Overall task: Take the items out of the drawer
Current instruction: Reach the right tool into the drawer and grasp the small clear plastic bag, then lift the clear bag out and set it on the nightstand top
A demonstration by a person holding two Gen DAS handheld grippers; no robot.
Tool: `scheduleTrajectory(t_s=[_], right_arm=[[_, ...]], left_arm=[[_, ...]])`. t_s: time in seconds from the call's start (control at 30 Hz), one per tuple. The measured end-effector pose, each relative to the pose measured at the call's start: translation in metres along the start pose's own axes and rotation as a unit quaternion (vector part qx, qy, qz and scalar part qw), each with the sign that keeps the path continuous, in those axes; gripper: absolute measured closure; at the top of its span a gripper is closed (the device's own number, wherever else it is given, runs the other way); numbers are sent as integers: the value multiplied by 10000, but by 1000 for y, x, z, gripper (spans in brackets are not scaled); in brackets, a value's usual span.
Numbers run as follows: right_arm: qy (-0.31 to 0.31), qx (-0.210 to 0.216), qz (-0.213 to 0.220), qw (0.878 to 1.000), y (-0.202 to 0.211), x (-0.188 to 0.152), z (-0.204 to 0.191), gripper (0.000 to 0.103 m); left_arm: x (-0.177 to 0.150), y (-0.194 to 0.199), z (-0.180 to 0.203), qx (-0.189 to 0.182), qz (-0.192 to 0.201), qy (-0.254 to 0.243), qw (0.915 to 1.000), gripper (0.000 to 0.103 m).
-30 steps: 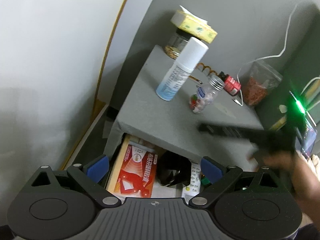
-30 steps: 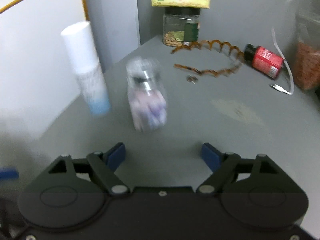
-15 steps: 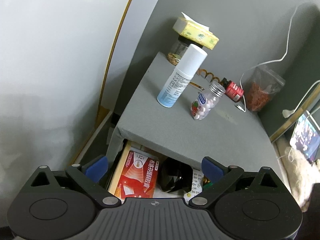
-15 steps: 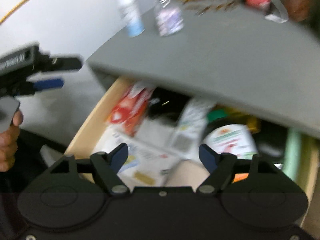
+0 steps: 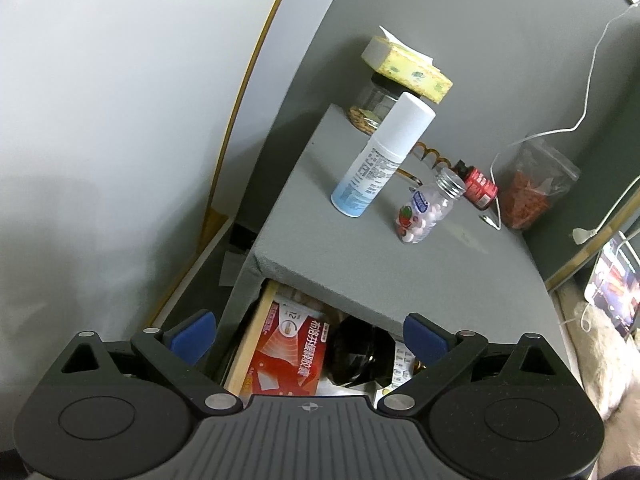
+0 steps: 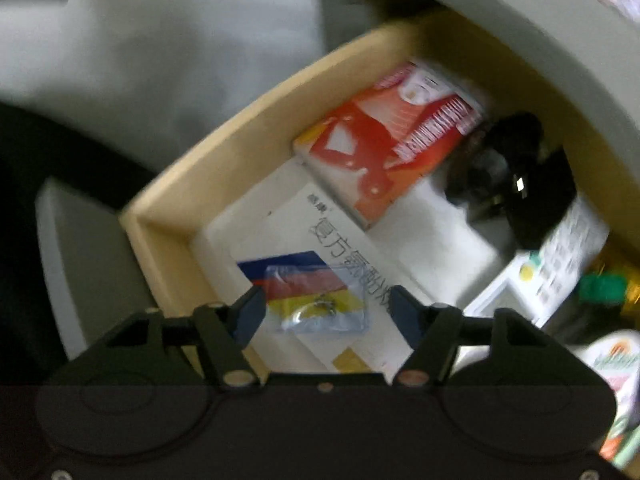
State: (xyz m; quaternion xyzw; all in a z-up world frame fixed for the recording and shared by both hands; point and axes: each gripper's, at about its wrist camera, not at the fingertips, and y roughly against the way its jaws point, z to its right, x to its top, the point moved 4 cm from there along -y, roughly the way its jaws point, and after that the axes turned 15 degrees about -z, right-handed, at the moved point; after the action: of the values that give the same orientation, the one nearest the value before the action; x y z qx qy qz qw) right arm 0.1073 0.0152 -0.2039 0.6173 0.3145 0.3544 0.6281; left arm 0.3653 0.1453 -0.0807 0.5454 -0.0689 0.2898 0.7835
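Note:
The wooden drawer (image 6: 188, 176) stands open under the grey cabinet top (image 5: 400, 264). Inside lie a red medicine box (image 6: 384, 140), also in the left wrist view (image 5: 288, 352), a white box with blue, red and yellow stripes (image 6: 320, 264), a small clear bag (image 6: 320, 304) on it, a black object (image 6: 516, 176) and a white printed box (image 6: 568, 248). My right gripper (image 6: 326, 310) is open, low over the striped box and clear bag. My left gripper (image 5: 308, 336) is open and empty above the drawer's left side.
On the cabinet top stand a white spray bottle (image 5: 380, 160), a pill bottle with a metal cap (image 5: 428, 208), a red-labelled bottle (image 5: 480, 186), a jar under a yellow tissue pack (image 5: 404, 68) and a bag of red bits (image 5: 532, 188). A wall is at left.
My right gripper has swung down from the cabinet top into the open drawer and closed in on the striped box. My left gripper has held nearly still, tilting slightly.

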Motion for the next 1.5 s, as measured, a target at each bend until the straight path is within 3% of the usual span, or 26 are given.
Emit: scheduleTrajectory(t_s=[0.07, 0.33, 0.5, 0.57, 0.7, 0.83, 0.93, 1.0, 1.1, 1.17, 1.33, 1.4, 1.5], right_arm=[[115, -36, 17, 9999, 4, 0, -4, 67], [-315, 906, 337, 9948, 32, -15, 8, 99], [-688, 1225, 694, 9876, 68, -27, 24, 99], [-937, 1318, 1103, 9807, 99, -30, 42, 99], [-1711, 1310, 1996, 9559, 160, -31, 95, 99], [-2677, 1189, 2223, 9299, 167, -29, 144, 99], [-2861, 897, 2237, 9274, 150, -21, 158, 93], [-2759, 169, 1995, 9401, 134, -14, 160, 81], [-2817, -532, 2033, 9362, 132, -20, 159, 66], [-3055, -626, 2162, 9252, 136, -30, 158, 49], [-3540, -401, 2263, 9066, 145, -43, 148, 41], [-3515, -543, 2207, 9082, 143, -37, 142, 32], [-3394, -848, 2034, 9145, 136, -21, 135, 30]], left_arm=[[0, 0, 0, -8, 4, 9, 10000, 4], [-1, 3, -2, -33, 30, 68, 10000, 4], [-2, 3, -2, -24, 22, 77, 10000, 4], [-2, 2, -1, -21, 16, 66, 10000, 4], [-2, 0, 1, -9, -5, 40, 10000, 4], [-3, -1, 4, 7, -30, -19, 10000, 4], [-5, -1, 3, 21, -54, -19, 10000, 4], [-6, -1, 1, 10, -68, 13, 10000, 4], [-5, 1, -2, -17, -55, 100, 9999, 4], [-4, 1, -3, -45, -46, 151, 9999, 4], [-2, -1, 4, -92, -57, 72, 9999, 4], [-2, -1, 4, -98, -61, 60, 9999, 4], [-1, 0, 2, -99, -50, 99, 9999, 4]])
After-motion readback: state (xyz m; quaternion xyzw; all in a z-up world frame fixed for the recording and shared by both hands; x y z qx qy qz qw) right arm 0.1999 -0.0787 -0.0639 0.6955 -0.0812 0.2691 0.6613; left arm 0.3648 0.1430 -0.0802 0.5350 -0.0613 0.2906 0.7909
